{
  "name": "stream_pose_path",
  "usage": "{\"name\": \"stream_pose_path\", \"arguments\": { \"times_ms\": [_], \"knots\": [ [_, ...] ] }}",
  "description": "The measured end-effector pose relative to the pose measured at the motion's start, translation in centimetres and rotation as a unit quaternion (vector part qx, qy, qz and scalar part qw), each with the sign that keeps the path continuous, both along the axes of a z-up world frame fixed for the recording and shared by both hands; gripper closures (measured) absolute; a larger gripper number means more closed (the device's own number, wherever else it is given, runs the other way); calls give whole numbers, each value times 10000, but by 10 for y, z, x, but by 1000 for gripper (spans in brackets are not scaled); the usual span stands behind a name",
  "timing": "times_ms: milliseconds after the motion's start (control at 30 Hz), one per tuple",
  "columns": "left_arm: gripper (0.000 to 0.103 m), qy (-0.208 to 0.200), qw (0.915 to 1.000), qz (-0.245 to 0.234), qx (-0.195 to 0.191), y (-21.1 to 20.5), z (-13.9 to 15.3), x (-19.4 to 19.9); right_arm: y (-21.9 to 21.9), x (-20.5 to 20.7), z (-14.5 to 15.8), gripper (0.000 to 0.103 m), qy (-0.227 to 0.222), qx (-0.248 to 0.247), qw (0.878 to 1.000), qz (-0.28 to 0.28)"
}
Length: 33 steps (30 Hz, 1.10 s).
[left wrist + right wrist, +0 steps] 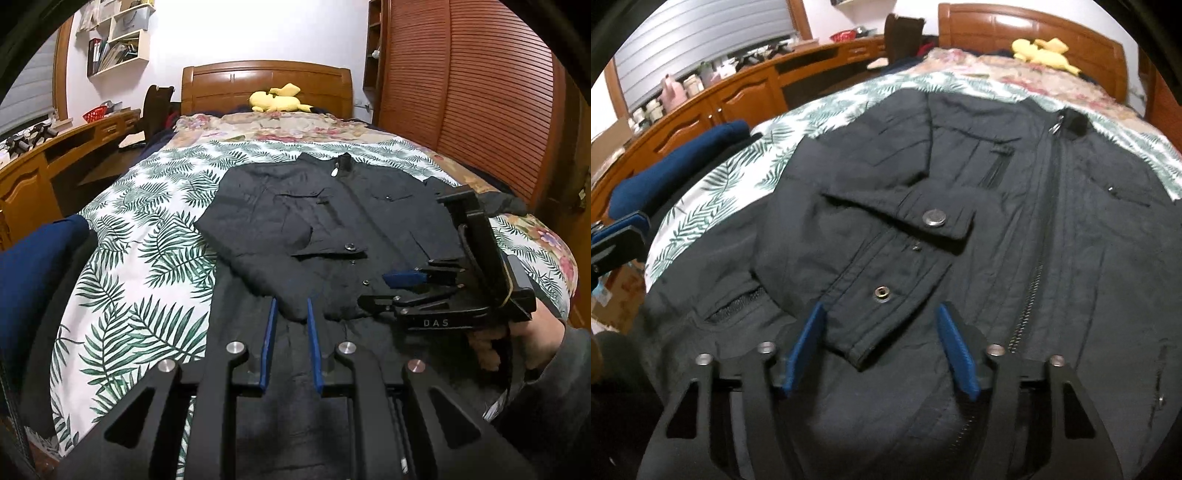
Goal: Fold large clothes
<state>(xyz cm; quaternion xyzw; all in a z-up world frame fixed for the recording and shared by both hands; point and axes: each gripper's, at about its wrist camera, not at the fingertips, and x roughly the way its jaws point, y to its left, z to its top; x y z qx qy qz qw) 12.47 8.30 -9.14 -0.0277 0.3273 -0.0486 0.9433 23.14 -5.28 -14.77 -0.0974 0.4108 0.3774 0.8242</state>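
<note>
While the black jacket point(332, 221) lies front-up across the leaf-print bedspread point(147, 258), collar and zipper pull at the far end from both grippers, the step in hand looks like the sleeve fold: one sleeve point(886, 258) already lies crossed over the chest, its snap-button cuff point(882, 295) pointing back toward the near hem.

The right gripper point(881, 350) hangs just above that cuff, its blue pads point(809, 343) standing half apart on either side of the cuff's end without pressing it, so nothing is gripped. In the left wrist view it shows from the side, held in a person's hand point(509, 347) over the jacket's right half.

The left gripper point(290, 325) sits over the near hem, its jaws almost closed; whether a pinch of fabric lies between them I cannot tell.

The next move likely calls for settling the cuff flat, then taking the far sleeve point(498, 203), bunched beyond the right gripper at the bed's edge.
</note>
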Motion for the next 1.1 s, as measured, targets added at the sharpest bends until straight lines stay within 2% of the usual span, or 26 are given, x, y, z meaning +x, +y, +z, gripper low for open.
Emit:
{"name": "stream_pose_path", "arguments": {
  "times_ms": [33,100,133,233,433,567,667,800,967,1033,1100],
  "knots": [
    [89,-2,10000,15,-6,1,0,0,0,-1,0,65,4,17,10000,52],
    [89,-6,10000,48,1,2,0,1,1,-2,-2,77,19,27,9999,130],
    [89,-7,10000,67,17,2,-1,1,2,-3,-1,86,71,82,9998,193],
    [89,-13,9999,85,95,-2,-1,3,1,-5,0,93,192,234,9989,360],
    [89,-50,10000,-71,46,-12,1,5,-24,-11,27,96,-18,851,9962,177],
    [89,-80,9998,-180,46,-22,3,7,-58,-23,64,96,-545,1178,9915,-76],
    [89,-120,9996,-245,43,-29,6,8,-83,-30,83,96,-895,1234,9875,-391],
    [89,-163,9993,-323,37,-39,8,10,-122,-42,103,96,-1427,1136,9787,-946],
    [89,-149,9991,-397,78,-50,7,14,-151,-47,108,97,-1760,772,9721,-1341],
    [89,-144,9990,-420,91,-55,7,17,-157,-47,102,97,-1758,603,9720,-1436],
    [89,-153,9989,-443,98,-59,7,17,-160,-42,95,96,-1525,529,9771,-1385]
  ]
}}
